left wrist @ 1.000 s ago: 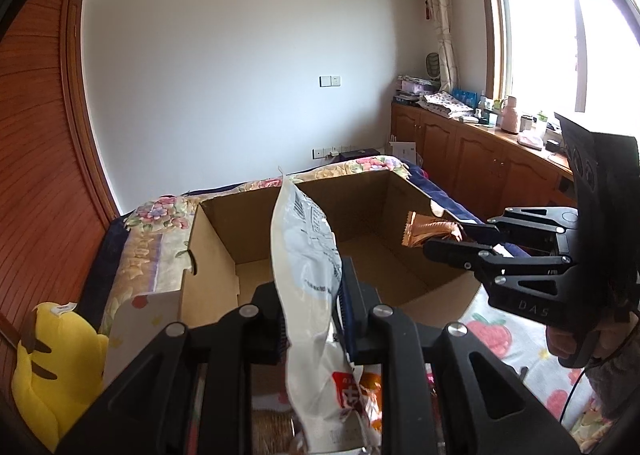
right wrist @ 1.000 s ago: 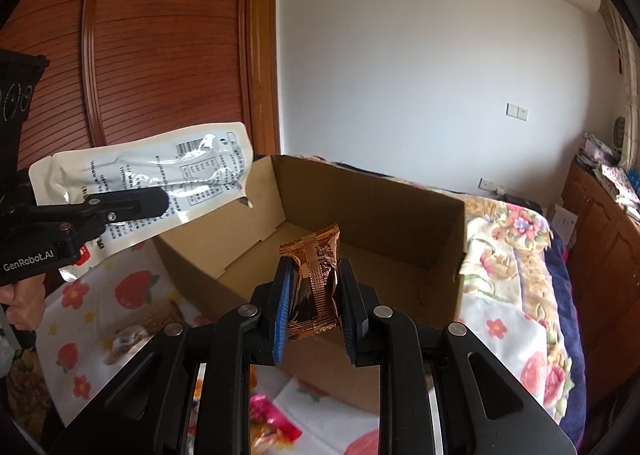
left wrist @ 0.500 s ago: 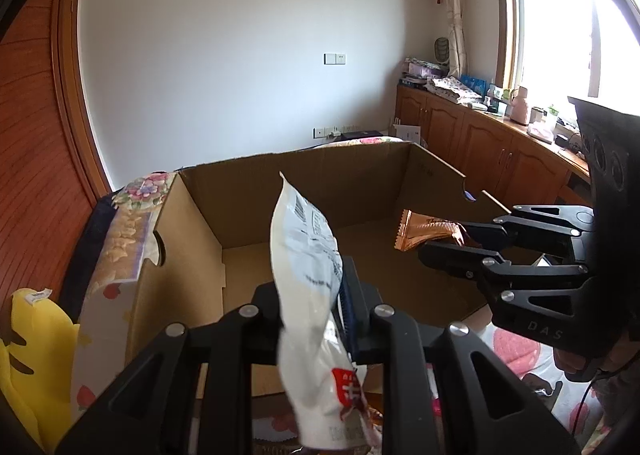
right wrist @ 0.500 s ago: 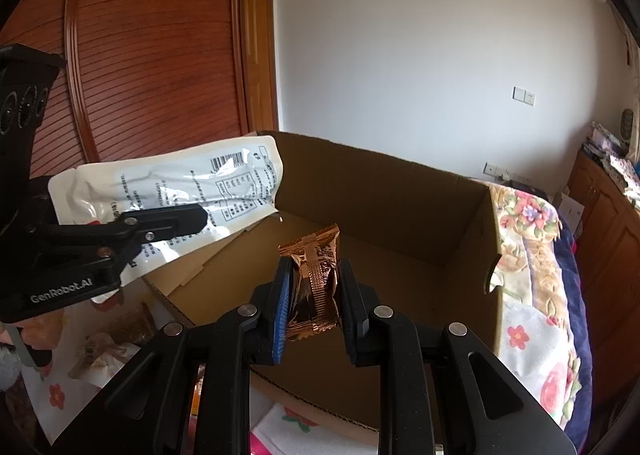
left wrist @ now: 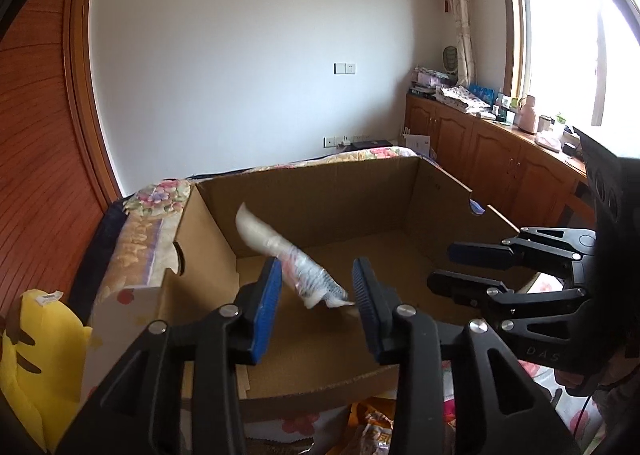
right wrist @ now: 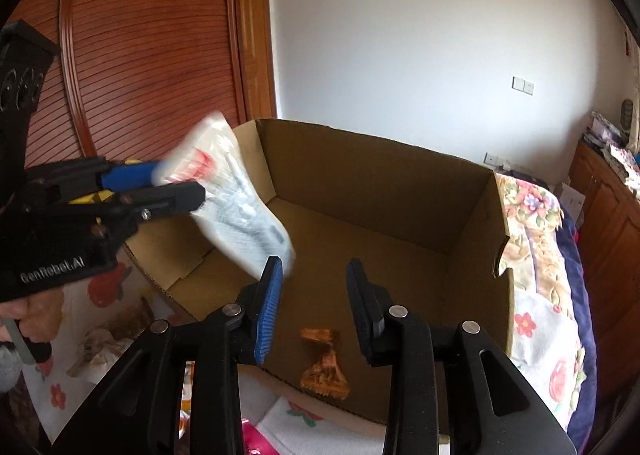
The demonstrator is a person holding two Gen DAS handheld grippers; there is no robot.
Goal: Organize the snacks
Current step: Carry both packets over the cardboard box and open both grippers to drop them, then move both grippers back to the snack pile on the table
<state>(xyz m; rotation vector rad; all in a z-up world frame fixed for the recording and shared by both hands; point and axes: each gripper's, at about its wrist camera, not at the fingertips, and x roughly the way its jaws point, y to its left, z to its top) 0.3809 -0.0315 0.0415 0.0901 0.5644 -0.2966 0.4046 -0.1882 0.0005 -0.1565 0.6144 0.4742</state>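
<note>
Over the cardboard box (left wrist: 332, 195), both grippers stand with jaws spread, their snacks let go.

Half a second ago the left gripper (left wrist: 316, 291) clamped the white packet (left wrist: 288, 259); it now blurs in mid-air near the box's left wall. The copper-wrapped snack (right wrist: 324, 369), then pinched by the right gripper (right wrist: 314, 283), lies inside by the box's near edge.

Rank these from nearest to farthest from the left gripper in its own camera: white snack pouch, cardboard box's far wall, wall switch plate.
From the left gripper:
1. White snack pouch, blurred, just ahead between the open fingers.
2. Brown cardboard box's far wall, behind it.
3. White wall switch plate, high on the room wall.
</note>
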